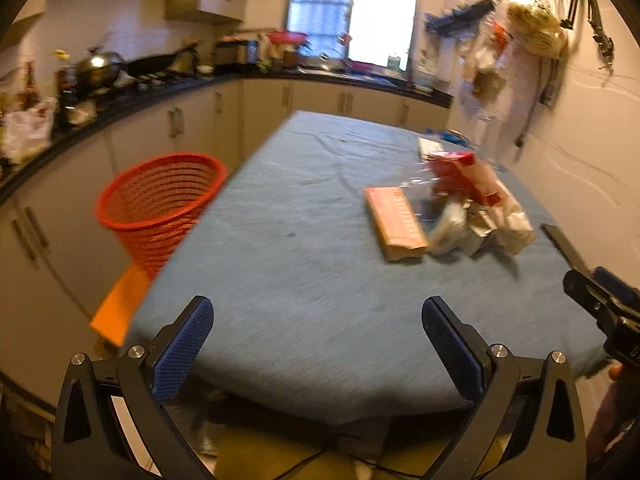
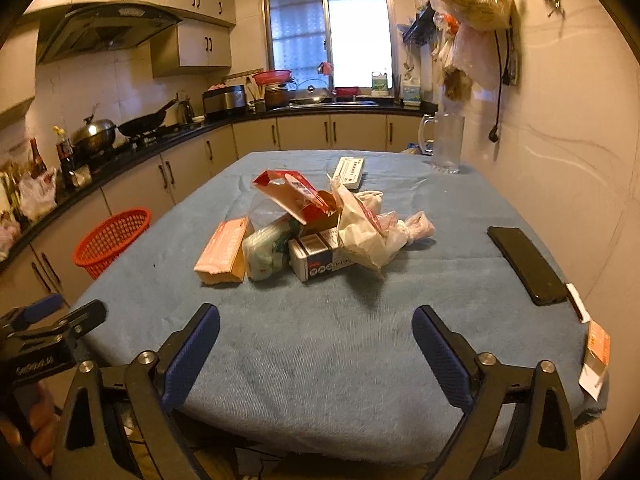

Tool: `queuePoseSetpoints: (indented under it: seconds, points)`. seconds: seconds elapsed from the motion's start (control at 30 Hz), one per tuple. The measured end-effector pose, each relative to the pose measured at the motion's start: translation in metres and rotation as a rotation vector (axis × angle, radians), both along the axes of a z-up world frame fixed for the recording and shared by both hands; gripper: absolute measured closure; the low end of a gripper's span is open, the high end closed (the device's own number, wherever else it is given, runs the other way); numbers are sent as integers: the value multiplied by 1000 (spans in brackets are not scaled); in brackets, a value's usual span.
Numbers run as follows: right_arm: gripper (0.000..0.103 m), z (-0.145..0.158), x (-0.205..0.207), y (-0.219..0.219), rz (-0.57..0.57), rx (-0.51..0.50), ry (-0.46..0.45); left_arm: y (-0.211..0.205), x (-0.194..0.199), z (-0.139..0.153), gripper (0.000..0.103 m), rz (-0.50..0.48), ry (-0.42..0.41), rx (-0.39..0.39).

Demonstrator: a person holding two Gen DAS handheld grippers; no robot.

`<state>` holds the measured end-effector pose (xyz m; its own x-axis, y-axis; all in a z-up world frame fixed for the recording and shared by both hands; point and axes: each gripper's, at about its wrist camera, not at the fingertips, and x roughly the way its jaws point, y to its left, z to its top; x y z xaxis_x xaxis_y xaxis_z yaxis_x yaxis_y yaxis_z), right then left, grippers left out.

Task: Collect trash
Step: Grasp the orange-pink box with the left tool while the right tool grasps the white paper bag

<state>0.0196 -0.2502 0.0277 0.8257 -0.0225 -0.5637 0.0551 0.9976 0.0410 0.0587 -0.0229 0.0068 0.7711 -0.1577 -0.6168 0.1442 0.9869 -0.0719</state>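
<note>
Fingers of left gripper [image 1: 318, 344] spread wide, blue pads [image 1: 182, 350] facing inward, nothing between them; poised above near edge of table [image 1: 280, 280]; fingers of right gripper [image 2: 316, 354] likewise parted and unloaded, poised over near edge of same blue cloth.

Left to right, right-wrist view: red basket [image 2: 110, 242] off table's left side, below its surface, in front of cabinets; pink box [image 2: 222, 250] lying flat at left edge of trash pile [image 2: 316, 232], touching green-and-white packet [image 2: 266, 252]; small carton [image 2: 316, 258] just right of packet; torn red-and-white box [image 2: 292, 194] propped on top; crumpled plastic bags [image 2: 376, 232] at pile's right; white box [image 2: 349, 172] apart, farther back; glass jug [image 2: 446, 142] at far right corner; phone [image 2: 528, 266] flat near right edge, well apart from pile; paper tags [image 2: 596, 350] at near right corner.

Left-wrist view, blurred: basket [image 1: 160, 204] at left beside table; pile [image 1: 452, 212] right of centre; right gripper's body entering at right edge.
</note>
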Motion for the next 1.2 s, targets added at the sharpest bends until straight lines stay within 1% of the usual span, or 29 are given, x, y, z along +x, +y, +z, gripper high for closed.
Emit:
queuePoseSetpoints:
  seconds: [0.07,0.13,0.17,0.2,0.23,0.27,0.3,0.37,0.43,0.5,0.63,0.87,0.93,0.97,1.0,1.07,1.2]
  points:
    - [15,3,4,-8,7,6,-4,-7,16,3,0,-42,41,-25]
    - [26,6,12,-20,21,39,14,-21,34,5,0,-78,39,-26]
    - [28,7,16,-28,26,65,25,-22,39,5,0,-94,76,-49]
    - [33,7,22,-35,28,86,35,-27,50,5,1,-121,100,-64]
    - [38,7,26,-39,29,96,42,-30,57,4,2,-132,125,-71]
    - [39,8,32,-46,30,105,50,-35,70,2,8,-144,152,-80]
    - [39,8,38,-51,29,114,55,-38,79,1,15,-160,184,-96]
    - [39,9,49,-62,21,141,63,-44,99,-3,22,-184,236,-119]
    - [39,8,60,-70,24,169,80,-49,119,-5,25,-185,274,-140]
    - [39,7,70,-77,28,200,88,-52,135,-7,31,-190,298,-154]
    - [39,2,91,-83,51,239,112,-59,159,-13,32,-188,352,-169]
    - [39,2,110,-90,46,259,112,-84,185,-34,32,-181,386,-59]
    - [39,2,113,-90,48,258,113,-88,190,-43,40,-183,405,-47]
    - [39,2,114,-91,48,260,115,-88,192,-46,43,-185,403,-43]
    - [39,1,116,-91,50,263,118,-89,193,-45,49,-184,379,-33]
    - [39,-2,120,-90,53,257,126,-90,192,-45,52,-187,367,-22]
    - [39,-6,125,-83,61,217,137,-86,187,-46,53,-197,349,-21]
